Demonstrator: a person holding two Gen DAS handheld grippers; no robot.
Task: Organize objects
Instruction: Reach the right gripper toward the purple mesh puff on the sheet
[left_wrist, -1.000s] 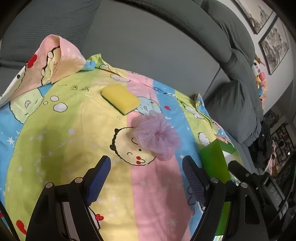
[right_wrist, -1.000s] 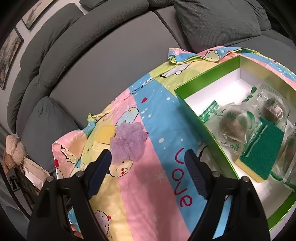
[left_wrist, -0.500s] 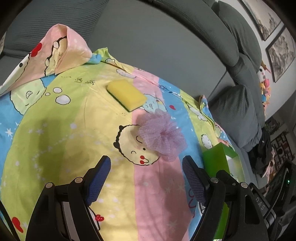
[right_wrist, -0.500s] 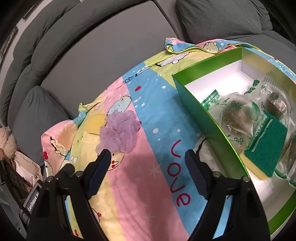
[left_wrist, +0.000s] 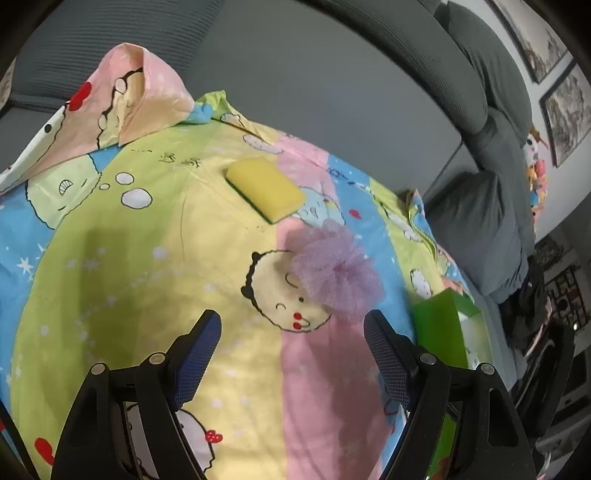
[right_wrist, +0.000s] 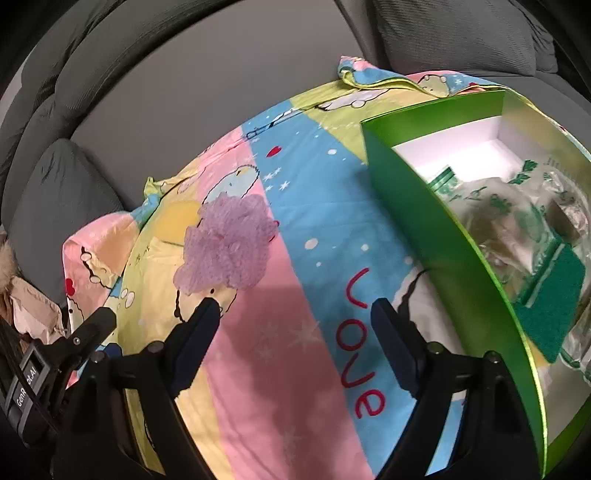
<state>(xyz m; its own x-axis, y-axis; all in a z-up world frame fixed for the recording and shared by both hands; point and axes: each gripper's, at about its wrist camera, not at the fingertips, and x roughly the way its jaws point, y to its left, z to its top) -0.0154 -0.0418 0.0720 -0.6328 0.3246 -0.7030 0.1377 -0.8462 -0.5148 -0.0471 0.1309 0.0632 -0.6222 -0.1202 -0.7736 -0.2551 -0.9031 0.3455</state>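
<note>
Hovering above the cloth (left_wrist: 110, 258), both tongs, left (left_wrist: 291, 332) and right (right_wrist: 295, 321), stand apart and empty. The pouf (left_wrist: 334, 269) lies just ahead of them, sponge (left_wrist: 264, 188) beyond, likely both bound for the box (right_wrist: 436, 206) alongside.

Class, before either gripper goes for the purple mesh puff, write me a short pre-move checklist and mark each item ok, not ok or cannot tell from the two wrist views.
1. Left gripper open and empty: ok.
2. Right gripper open and empty: ok.
3. Puff lies free on the sheet, nothing on top of it: ok.
4. Puff apart from the yellow sponge: ok, a gap shows.
5. Green box open, bare floor at its far end: ok.
6. Puff centred between the left gripper's fingers: not ok, it sits toward the right finger.
</note>
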